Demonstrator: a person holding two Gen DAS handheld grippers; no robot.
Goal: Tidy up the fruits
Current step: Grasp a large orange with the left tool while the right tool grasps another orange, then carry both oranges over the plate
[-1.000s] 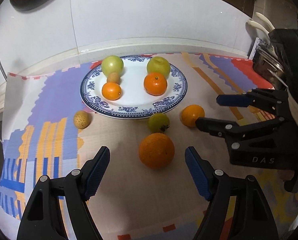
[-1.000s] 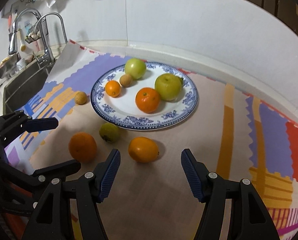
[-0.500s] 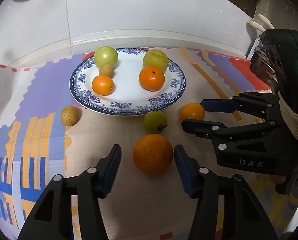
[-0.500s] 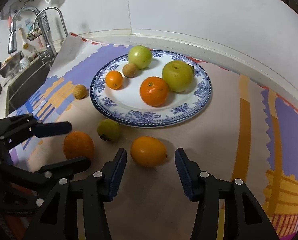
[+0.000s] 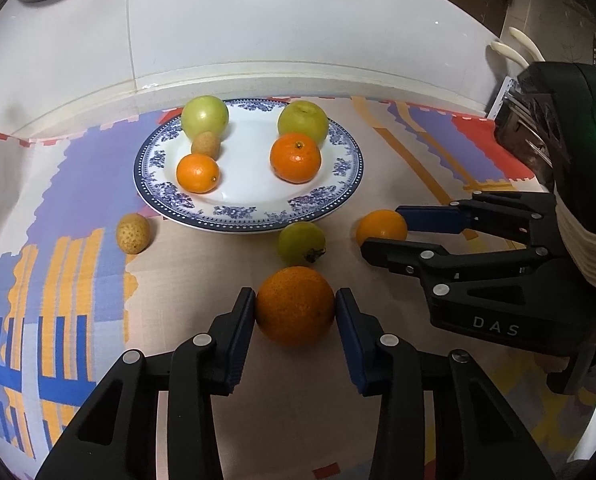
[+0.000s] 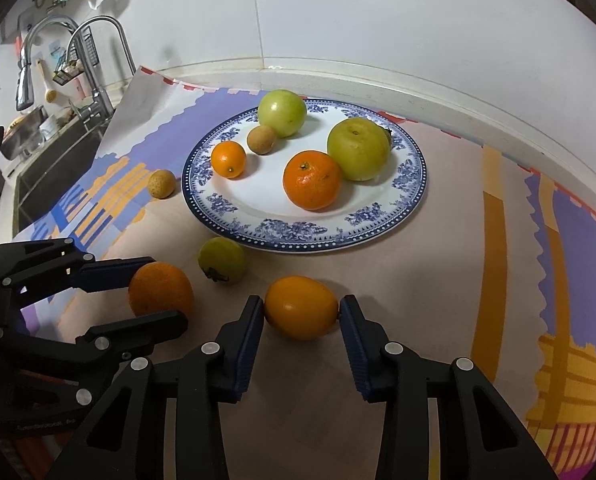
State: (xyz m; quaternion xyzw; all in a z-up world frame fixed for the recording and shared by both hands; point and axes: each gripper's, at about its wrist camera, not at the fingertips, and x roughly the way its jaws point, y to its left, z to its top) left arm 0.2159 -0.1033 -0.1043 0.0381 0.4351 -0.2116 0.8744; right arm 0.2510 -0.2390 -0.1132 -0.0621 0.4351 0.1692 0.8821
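Observation:
A blue-patterned plate (image 5: 340, 188) (image 6: 410, 196) holds two green apples, two oranges and a small brown fruit. My left gripper (image 5: 295, 308) (image 6: 154, 292) is shut on a large orange (image 5: 295, 305) (image 6: 160, 290) that rests on the mat in front of the plate. My right gripper (image 6: 302, 310) (image 5: 382, 229) is shut on a smooth orange citrus (image 6: 301, 306) (image 5: 380, 227), also on the mat. A small green fruit (image 5: 301, 242) (image 6: 222, 260) lies between them near the plate's rim. A small brown fruit (image 5: 132, 233) (image 6: 161, 183) lies left of the plate.
A colourful patterned mat (image 5: 70, 216) (image 6: 558, 240) covers the counter. A white wall runs behind the plate. A sink (image 6: 50, 160) with taps is at the far left in the right wrist view. A metal rack (image 5: 514, 136) stands at the right edge.
Both grippers moved forward and closed: the left fingers came in onto the large orange, the right fingers onto the smooth orange citrus. The fruits have not been lifted.

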